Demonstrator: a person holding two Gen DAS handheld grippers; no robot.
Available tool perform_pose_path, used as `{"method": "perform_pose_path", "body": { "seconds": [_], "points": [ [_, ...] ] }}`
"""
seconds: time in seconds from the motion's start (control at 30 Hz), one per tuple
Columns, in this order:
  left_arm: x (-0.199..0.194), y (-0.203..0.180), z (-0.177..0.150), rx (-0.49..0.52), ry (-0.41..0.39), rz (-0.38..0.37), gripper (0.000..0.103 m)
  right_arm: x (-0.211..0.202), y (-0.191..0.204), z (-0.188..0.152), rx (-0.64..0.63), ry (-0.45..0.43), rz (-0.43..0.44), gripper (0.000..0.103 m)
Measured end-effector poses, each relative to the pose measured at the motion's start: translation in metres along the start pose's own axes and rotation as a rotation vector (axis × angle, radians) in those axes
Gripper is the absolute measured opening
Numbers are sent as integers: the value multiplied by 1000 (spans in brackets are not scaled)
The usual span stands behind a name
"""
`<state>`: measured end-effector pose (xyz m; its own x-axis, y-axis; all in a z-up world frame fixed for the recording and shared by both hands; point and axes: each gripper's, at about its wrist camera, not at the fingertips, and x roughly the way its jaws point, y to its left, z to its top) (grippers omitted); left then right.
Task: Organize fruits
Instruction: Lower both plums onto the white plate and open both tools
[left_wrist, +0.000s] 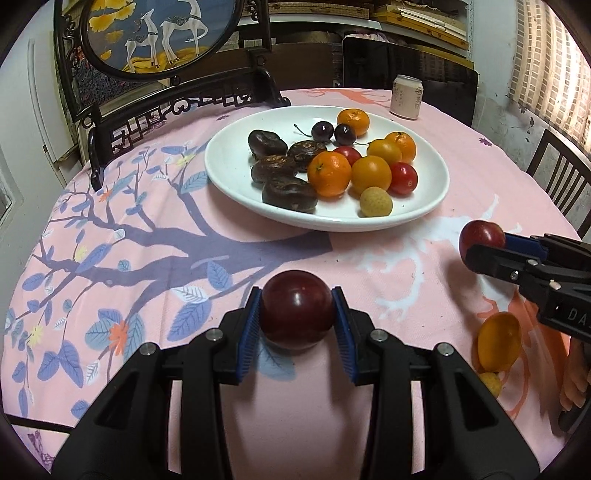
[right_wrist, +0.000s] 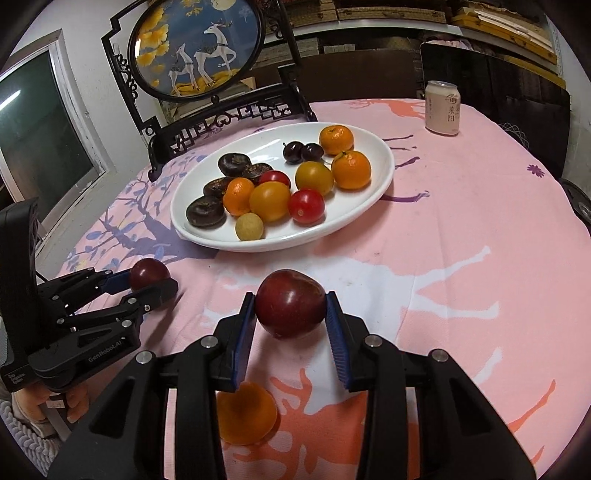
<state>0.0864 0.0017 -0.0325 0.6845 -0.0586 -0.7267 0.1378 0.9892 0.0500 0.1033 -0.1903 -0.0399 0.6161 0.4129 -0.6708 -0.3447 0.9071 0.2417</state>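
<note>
- Left gripper (left_wrist: 297, 310) is pinching a dark red plum (left_wrist: 296, 309), blue pads pressed on both sides of the fruit, which sits right at the fingertips. Can't tell whether it's lifted off the pink tablecloth (left_wrist: 147, 332) or just resting on it.
- Right gripper (right_wrist: 290, 308) has its own dark red plum (right_wrist: 290, 303) clamped the same way, with the pads tight against both flanks, out at the tips.
- Each gripper shows up in the other's camera: the right one comes in from the right edge of the left wrist view with its plum (left_wrist: 481, 233) at the end, and the left one comes in from the left edge of the right wrist view.
- White plate (right_wrist: 362, 210) sits further back on the table, well apart from both grippers. It's holding three mandarins (right_wrist: 351, 169), two yellow-orange round fruits (right_wrist: 269, 201), two red cherry tomatoes (right_wrist: 306, 206), two dark cherries (right_wrist: 301, 151), four dark brown wrinkly fruits (right_wrist: 205, 211) and one small pale yellow round fruit (right_wrist: 249, 227).
- Loose on the cloth near the right gripper: an orange fruit (right_wrist: 245, 413), partly under its fingers, plus a small yellowish one (left_wrist: 491, 384) just beside it in the left wrist view.
- Pale drink can (right_wrist: 442, 107) at the far edge has Chinese characters on it; I can't read them properly.
- The left gripper's side reads "GenRobot.AI" (right_wrist: 105, 349). The right one shows "DA" (left_wrist: 576, 314), with the rest cut off.
</note>
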Motion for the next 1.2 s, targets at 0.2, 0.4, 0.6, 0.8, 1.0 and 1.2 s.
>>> {"method": "perform_pose_path", "body": {
  "seconds": [0.2,0.4,0.6,0.8,1.0,1.2],
  "points": [
    [-1,-2,1,8,-14,9,38,1,2,0,-2,1,3,38],
    [-6,-2,1,11,-40,25,38,-5,3,0,-4,-20,10,38],
    [-23,0,12,4,-117,49,38,-26,-2,9,16,-106,36,38],
    [-23,-6,58,36,-187,98,38,-18,2,57,-5,-128,3,38],
    [10,3,96,-42,-176,77,43,22,-1,84,31,-114,19,43],
    [22,11,91,-55,-193,126,71,28,-8,79,15,-109,13,52]
  ]
}}
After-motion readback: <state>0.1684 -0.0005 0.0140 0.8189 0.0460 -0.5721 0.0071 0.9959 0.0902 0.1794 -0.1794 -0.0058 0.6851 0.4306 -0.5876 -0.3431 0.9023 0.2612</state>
